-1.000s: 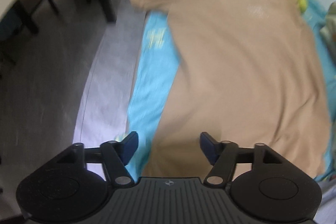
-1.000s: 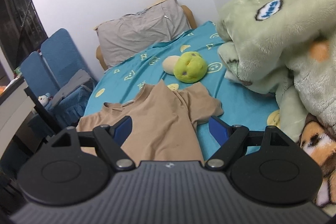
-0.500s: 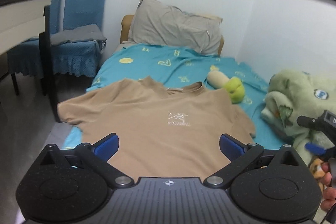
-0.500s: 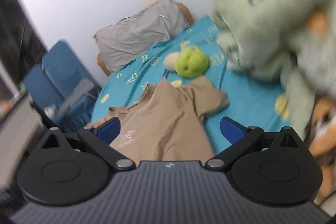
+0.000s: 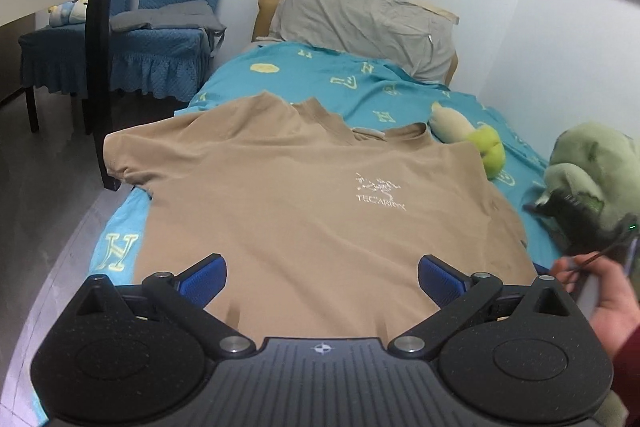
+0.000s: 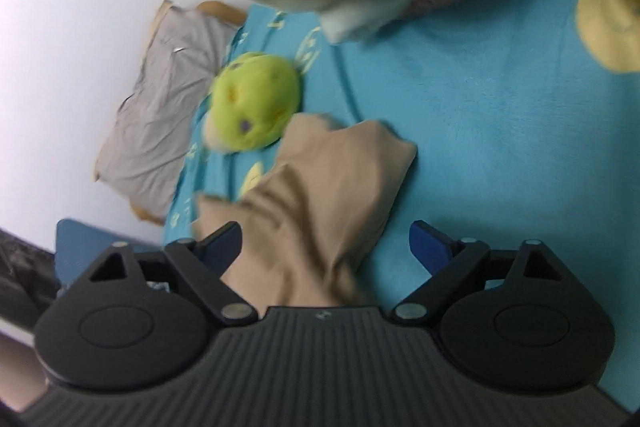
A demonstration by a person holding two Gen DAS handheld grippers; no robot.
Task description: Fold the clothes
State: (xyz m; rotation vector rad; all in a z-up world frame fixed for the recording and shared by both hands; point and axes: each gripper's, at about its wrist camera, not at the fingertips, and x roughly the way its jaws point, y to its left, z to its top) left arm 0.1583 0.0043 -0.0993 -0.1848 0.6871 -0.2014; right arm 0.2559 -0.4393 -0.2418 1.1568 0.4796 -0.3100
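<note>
The left gripper (image 5: 322, 281) hovers spread over the hem of the shirt (image 5: 304, 203), which lies flat, logo up, across the bed (image 5: 352, 83) and hangs off its left edge. The right gripper (image 6: 326, 239), also spread, straddles the right sleeve (image 6: 340, 179) near the green toy (image 6: 256, 101), seemingly placed to pinch it.

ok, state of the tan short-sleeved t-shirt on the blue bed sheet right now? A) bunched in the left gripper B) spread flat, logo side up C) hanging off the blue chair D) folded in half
B: the tan short-sleeved t-shirt lies spread on the blue bed sheet, white chest logo up, and both the left gripper and right gripper are open, gripping nothing.
</note>
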